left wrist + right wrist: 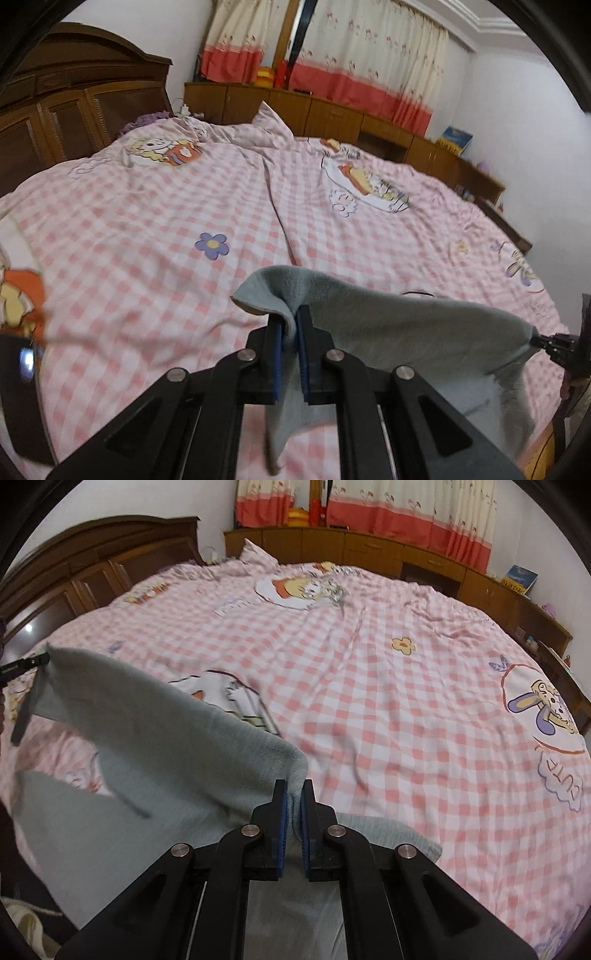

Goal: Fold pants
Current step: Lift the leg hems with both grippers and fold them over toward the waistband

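The grey fleece pants (402, 325) hang stretched in the air between my two grippers, above the bed. My left gripper (290, 314) is shut on one corner of their upper edge; the cloth droops below the jaws. In the right wrist view the pants (177, 746) run leftward from my right gripper (293, 788), which is shut on the other corner. The left gripper's tip (33, 661) shows at the far left there, and the right gripper's tip (546, 341) at the far right of the left wrist view. A dark drawstring (22, 716) dangles.
A bed with a pink checked cartoon quilt (184, 206) fills both views (388, 709). A dark wooden headboard (74, 103) is at the left, low wooden cabinets (369, 550) and red-and-cream curtains (351, 66) at the back.
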`<state>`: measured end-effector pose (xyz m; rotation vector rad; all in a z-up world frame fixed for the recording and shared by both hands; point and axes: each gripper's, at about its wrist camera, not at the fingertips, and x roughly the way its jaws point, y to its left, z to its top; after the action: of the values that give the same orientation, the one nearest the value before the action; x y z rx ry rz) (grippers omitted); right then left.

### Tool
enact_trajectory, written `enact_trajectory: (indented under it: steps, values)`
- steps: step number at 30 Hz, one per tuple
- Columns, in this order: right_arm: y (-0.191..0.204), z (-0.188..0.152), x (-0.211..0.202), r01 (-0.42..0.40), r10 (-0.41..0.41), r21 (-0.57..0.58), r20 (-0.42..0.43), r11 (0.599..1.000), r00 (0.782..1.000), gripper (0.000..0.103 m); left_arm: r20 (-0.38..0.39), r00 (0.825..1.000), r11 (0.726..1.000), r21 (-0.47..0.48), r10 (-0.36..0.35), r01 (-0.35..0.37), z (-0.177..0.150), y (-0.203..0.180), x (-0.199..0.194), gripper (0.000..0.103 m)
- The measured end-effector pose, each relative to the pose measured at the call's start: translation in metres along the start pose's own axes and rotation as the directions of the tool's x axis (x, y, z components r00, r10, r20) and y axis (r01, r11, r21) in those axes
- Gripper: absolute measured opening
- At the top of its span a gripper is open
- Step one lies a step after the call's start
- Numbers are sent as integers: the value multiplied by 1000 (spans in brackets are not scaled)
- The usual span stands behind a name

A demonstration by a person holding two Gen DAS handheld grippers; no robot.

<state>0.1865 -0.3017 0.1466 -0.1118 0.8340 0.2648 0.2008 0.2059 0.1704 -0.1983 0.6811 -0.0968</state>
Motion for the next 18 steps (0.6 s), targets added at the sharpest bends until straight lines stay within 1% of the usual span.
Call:
enact_trajectory:
  steps: [4,6,11,18]
  values:
    - [13,-26,-22,-11,11,-25,0,1000,1000,7,28,999,1000,-20,-22,23,-27,6,-41,8]
    - [19,-39,-28,-20,20,-42,-11,999,1000,7,26,999,999,-29,-38,38,-44,10,-57,8]
    - [44,-77,-43,-25,20,-99,-45,995,999,7,9,999,998,-32,-52,52,-87,20,-80,8]
    - [58,-125,-48,-48,39,-107,-86,993,996,7,-4,998,998,0,-68,68,-150,25,-111,8]
